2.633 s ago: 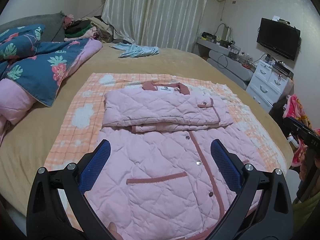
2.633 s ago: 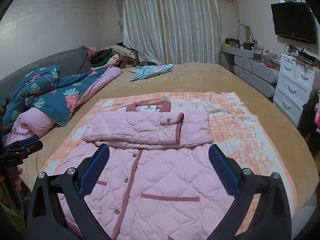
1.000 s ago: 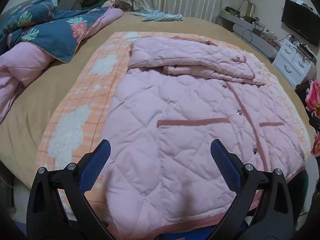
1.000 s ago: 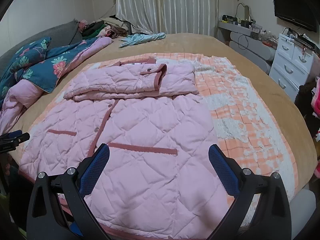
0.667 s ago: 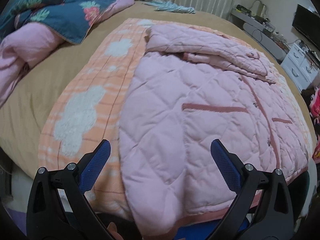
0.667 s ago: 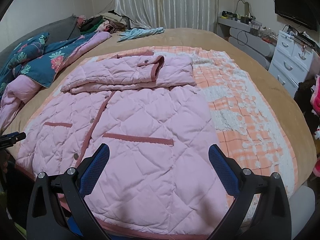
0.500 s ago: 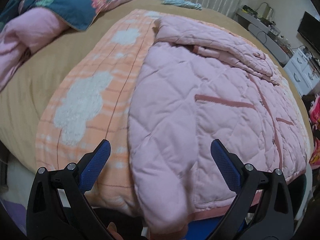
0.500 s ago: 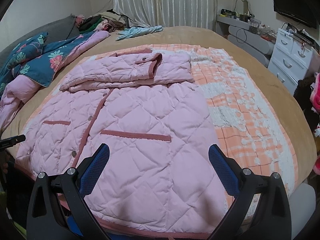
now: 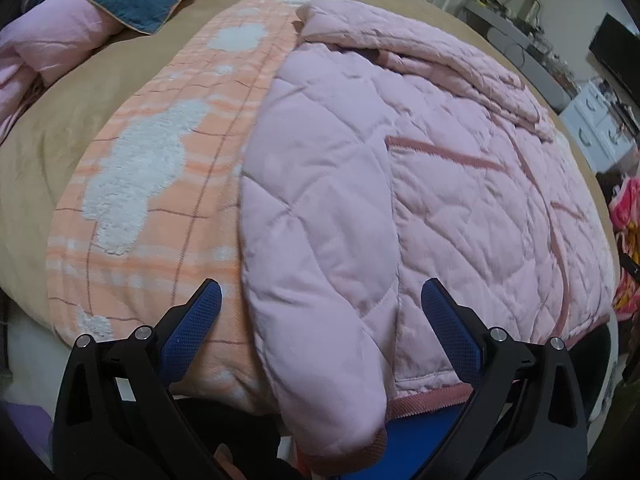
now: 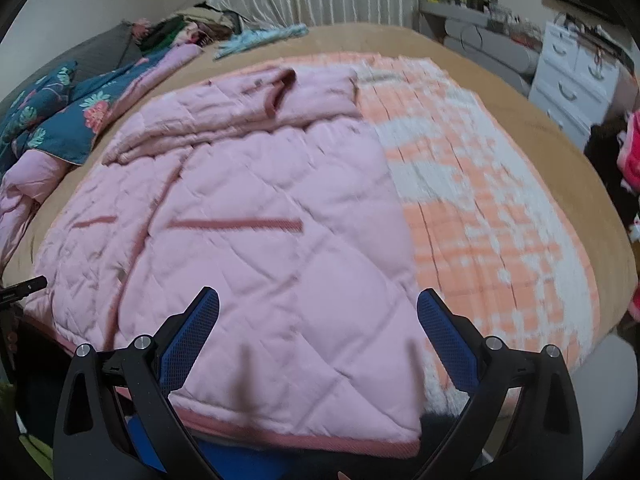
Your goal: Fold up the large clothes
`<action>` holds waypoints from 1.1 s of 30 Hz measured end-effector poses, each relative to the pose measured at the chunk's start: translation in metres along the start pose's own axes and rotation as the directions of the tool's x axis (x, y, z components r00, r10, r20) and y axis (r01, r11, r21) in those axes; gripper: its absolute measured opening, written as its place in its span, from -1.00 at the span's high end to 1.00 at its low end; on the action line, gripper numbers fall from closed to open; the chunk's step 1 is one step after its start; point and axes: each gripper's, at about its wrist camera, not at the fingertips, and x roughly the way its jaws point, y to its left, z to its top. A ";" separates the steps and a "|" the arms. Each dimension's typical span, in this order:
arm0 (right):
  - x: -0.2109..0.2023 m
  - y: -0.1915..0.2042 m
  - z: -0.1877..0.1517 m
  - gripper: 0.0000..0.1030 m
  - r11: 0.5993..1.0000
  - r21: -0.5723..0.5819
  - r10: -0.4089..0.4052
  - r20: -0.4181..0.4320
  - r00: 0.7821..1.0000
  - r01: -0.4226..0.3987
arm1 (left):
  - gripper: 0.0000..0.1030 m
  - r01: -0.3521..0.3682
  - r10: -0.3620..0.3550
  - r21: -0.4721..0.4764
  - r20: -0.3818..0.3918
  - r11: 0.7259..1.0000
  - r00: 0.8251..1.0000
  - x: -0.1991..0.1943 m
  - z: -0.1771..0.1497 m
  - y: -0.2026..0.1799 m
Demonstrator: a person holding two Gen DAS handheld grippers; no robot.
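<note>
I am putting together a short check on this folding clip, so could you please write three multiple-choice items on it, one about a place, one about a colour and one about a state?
1. What does the pink quilted jacket lie on?
A. an orange and white checked blanket
B. a bare wooden floor
C. a glass desk

2. What colour is the trim along the jacket's hem?
A. bright green
B. darker dusty pink
C. black

3. How do the jaws of the left tool and the right tool stand?
A. both shut on the hem
B. one shut, one open
C. both open, gripping nothing

Answers:
1 A: the blanket shows beside the jacket in both wrist views.
2 B: the hem band at the near edge is a deeper pink than the quilting.
3 C: each pair of blue pads stands wide apart, with the fabric beyond them.
</note>
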 end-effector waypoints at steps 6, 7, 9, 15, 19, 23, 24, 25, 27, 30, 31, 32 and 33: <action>0.012 -0.016 -0.019 -0.92 0.999 0.024 0.024 -0.090 0.996 -0.022 | -0.82 0.000 0.002 0.034 -0.039 0.999 0.999 0.012 -0.005 -0.011; 0.015 -0.019 -0.022 -0.92 0.999 0.032 0.033 -0.107 0.994 -0.030 | -0.82 0.001 0.001 0.036 -0.047 0.999 0.999 0.014 -0.007 -0.013; 0.019 -0.023 -0.028 -0.92 0.998 0.045 0.050 -0.133 0.990 -0.044 | -0.82 0.002 0.001 0.044 -0.056 0.999 0.998 0.016 -0.010 -0.016; 0.035 -0.038 -0.044 -0.92 0.985 0.129 0.139 -0.202 0.969 -0.114 | -0.82 0.008 -0.005 0.041 -0.065 0.999 0.998 0.017 -0.015 -0.018; 0.038 -0.042 -0.051 -0.92 0.976 0.154 0.184 -0.220 0.958 -0.152 | -0.82 0.012 -0.009 0.036 -0.065 0.999 0.998 0.016 -0.017 -0.017; 0.037 -0.041 -0.057 -0.81 0.971 0.159 0.213 -0.219 0.952 -0.180 | -0.82 0.016 -0.014 0.033 -0.057 0.999 0.998 0.015 -0.019 -0.018; 0.037 -0.040 -0.060 -0.70 0.963 0.174 0.242 -0.211 0.947 -0.207 | -0.82 0.017 -0.015 0.033 -0.058 0.999 0.998 0.015 -0.020 -0.018; 0.036 -0.039 -0.063 -0.65 0.963 0.175 0.240 -0.203 0.949 -0.206 | -0.82 0.017 -0.015 0.033 -0.060 0.999 0.998 0.015 -0.020 -0.019; 0.034 -0.037 -0.065 -0.48 0.962 0.173 0.245 -0.193 0.950 -0.213 | -0.82 0.018 -0.017 0.029 -0.061 0.999 0.998 0.016 -0.020 -0.018; 0.024 -0.036 -0.064 -0.06 0.961 0.164 0.248 -0.167 0.954 -0.221 | -0.82 0.020 -0.018 0.028 -0.060 0.999 0.998 0.016 -0.020 -0.019; 0.021 -0.036 -0.063 0.14 0.961 0.162 0.248 -0.159 0.956 -0.222 | -0.82 0.021 -0.019 0.029 -0.060 0.999 0.998 0.016 -0.020 -0.019; 0.018 -0.036 -0.061 0.29 0.961 0.159 0.248 -0.150 0.957 -0.224 | -0.81 0.022 -0.020 0.030 -0.059 0.999 0.998 0.016 -0.020 -0.019; 0.011 -0.035 -0.058 0.35 0.960 0.152 0.256 -0.130 0.958 -0.236 | -0.76 0.023 -0.021 0.031 -0.058 0.999 0.998 0.016 -0.020 -0.019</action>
